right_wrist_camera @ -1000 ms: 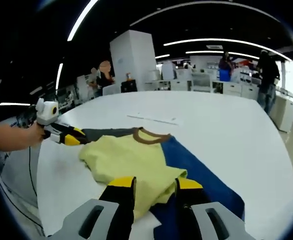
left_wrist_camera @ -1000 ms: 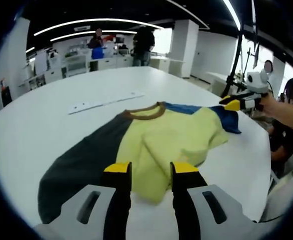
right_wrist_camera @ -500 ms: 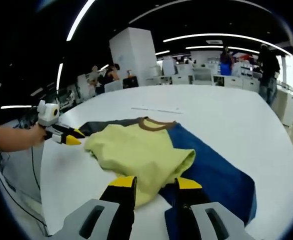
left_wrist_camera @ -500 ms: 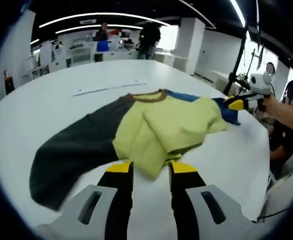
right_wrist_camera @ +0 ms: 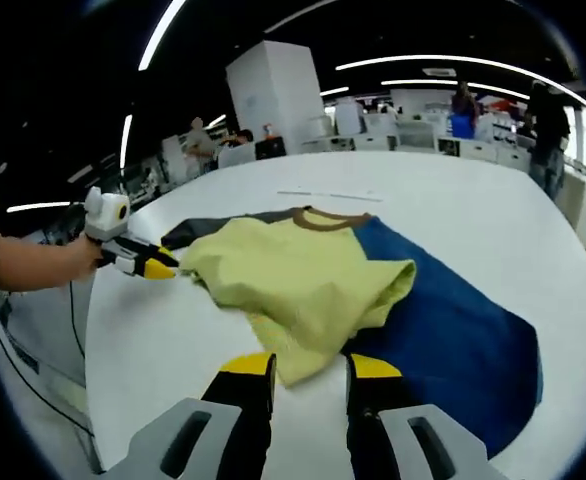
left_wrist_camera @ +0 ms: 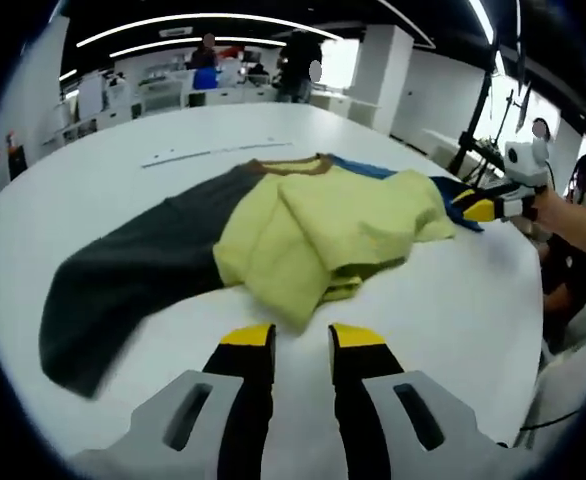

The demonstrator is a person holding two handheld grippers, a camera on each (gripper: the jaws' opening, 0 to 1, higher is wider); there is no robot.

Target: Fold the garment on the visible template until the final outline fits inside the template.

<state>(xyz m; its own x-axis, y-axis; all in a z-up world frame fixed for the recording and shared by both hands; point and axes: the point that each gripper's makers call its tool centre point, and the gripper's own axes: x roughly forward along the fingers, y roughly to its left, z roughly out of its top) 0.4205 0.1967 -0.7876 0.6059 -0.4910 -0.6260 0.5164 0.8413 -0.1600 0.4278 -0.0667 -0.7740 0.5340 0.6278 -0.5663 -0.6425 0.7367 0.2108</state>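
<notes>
The garment [left_wrist_camera: 273, 230] is lying crumpled on the table [left_wrist_camera: 453, 310], long axis sleeve to sleeve, collar [right_wrist_camera: 330, 220] pointing away. The left gripper [left_wrist_camera: 289, 337] and the right gripper [right_wrist_camera: 311, 365] are hovering just beside its hem, jaws slightly parted and gripping nothing.

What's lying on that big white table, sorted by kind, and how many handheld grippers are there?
Garment, yellow, dark grey and blue with a brown collar: 1
Pale strip beyond the collar: 1
Handheld grippers, left gripper and right gripper: 2
Total: 4
</notes>
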